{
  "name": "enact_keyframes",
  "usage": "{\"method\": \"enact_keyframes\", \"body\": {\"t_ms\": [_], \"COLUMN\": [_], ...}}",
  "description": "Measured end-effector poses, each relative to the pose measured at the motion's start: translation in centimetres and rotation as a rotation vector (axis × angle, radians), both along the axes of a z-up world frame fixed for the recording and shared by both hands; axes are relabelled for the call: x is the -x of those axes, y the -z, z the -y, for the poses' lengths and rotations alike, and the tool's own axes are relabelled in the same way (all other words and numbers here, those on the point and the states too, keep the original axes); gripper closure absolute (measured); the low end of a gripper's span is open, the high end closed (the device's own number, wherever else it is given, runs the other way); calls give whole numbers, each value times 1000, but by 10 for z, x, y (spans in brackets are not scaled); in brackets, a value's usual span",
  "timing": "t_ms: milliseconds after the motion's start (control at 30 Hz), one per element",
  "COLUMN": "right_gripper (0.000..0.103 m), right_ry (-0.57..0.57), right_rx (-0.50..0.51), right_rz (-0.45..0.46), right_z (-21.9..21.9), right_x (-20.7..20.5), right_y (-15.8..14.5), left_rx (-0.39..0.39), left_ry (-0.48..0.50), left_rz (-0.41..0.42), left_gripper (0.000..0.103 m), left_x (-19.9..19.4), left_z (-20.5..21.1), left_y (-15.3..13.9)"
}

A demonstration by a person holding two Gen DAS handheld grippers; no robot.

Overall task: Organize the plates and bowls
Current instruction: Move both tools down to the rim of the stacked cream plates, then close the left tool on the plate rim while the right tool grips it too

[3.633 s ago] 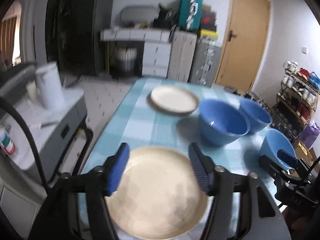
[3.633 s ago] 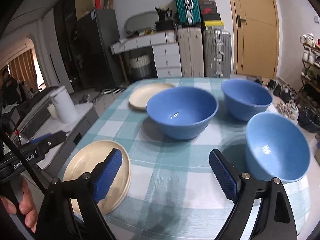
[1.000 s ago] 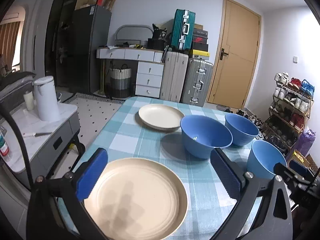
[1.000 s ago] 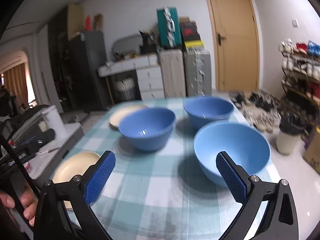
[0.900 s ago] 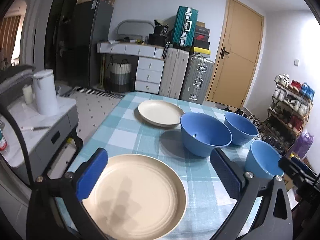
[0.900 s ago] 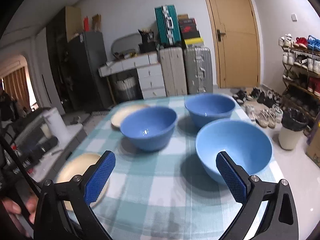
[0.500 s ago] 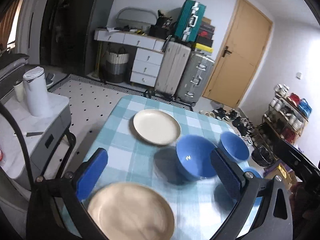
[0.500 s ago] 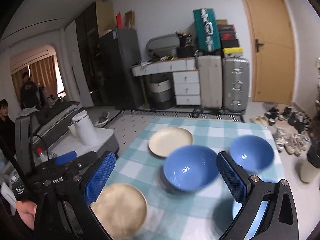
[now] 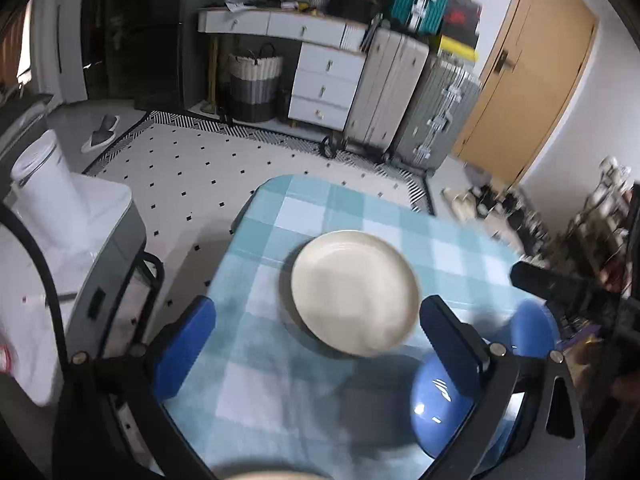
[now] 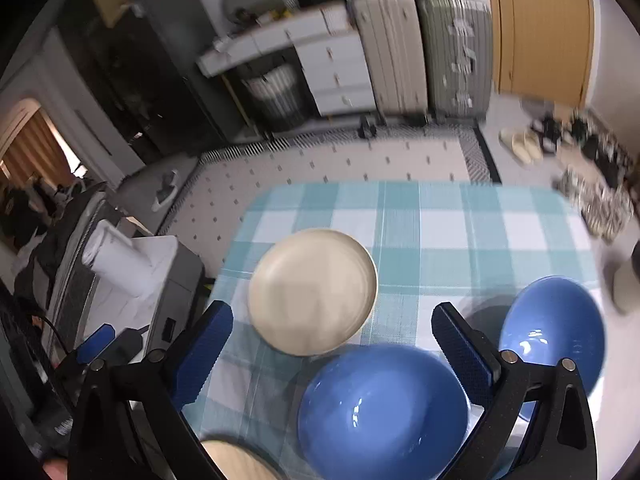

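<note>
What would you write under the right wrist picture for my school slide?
Open right gripper hovering high above a checked table with a cream plate and two blue bowls.

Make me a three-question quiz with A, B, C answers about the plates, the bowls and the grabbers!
1. Where does the far plate sit?
A. inside a bowl
B. flat on the checked cloth
C. on the floor

2. What colour are the bowls?
A. blue
B. red
C. green

3. What is the right gripper doing?
A. squeezing a bowl
B. pinching a plate
C. open, holding nothing

Answers:
1 B, the cream plate lies on the cloth, beyond the near bowl.
2 A, both bowls in the right view, the near one and the other bowl, are blue.
3 C, its jaws stand wide apart above the table with nothing gripped; the left gripper is open too.
</note>
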State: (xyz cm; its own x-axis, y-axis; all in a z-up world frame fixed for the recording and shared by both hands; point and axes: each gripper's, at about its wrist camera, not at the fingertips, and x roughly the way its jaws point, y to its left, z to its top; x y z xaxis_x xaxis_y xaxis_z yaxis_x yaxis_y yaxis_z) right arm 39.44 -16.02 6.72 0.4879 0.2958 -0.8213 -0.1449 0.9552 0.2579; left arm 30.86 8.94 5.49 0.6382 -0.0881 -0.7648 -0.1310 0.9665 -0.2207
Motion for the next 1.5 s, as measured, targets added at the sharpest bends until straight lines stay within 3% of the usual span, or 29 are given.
{"method": "enact_keyframes", "body": {"t_ms": [167, 567, 700, 833, 967, 1067, 1133, 1167, 1200, 1233, 1433, 1500], "right_gripper": [1, 2, 15, 21, 32, 45, 60, 63, 66, 69, 88, 88], "right_ry": [-16, -86, -93, -97, -114, -135, -141, -142, -138, -133, -161, -155], "right_rx": [20, 133, 137, 113, 118, 127, 138, 141, 145, 152, 178, 179], "right_rz": [-119, -360, -387, -427, -448, -454, -455, -458, -467, -474, -478, -479], "right_z": [-6, -15, -12, -8, -11, -14, -15, -17, -17, -18, -28, -30], "right_x": [-53, -125, -134, -141, -145, -146, -145, -145, -145, -145, -141, -142], "right_y": [42, 149, 167, 185, 196, 200, 200, 201, 202, 205, 212, 213], "left_rx": [111, 20, 10, -2, 30, 23, 16, 17, 21, 36, -51, -64], "left_ry": [12, 19, 30, 31, 23, 34, 47, 56, 69, 80, 107, 90], "left_rz": [-125, -238, -266, -275, -290, -291, -301, -307, -324, -347, -326, -327], "left_gripper": [2, 2, 2, 2, 2, 10, 17, 23, 37, 44, 58, 67], "left_x": [-55, -118, -125, -128, -131, -132, -133, -134, -135, -135, -132, -132], "left_z": [-10, 4, 10, 10, 6, 7, 9, 11, 13, 15, 28, 26], "left_y": [49, 121, 137, 146, 152, 157, 161, 163, 167, 172, 172, 172]}}
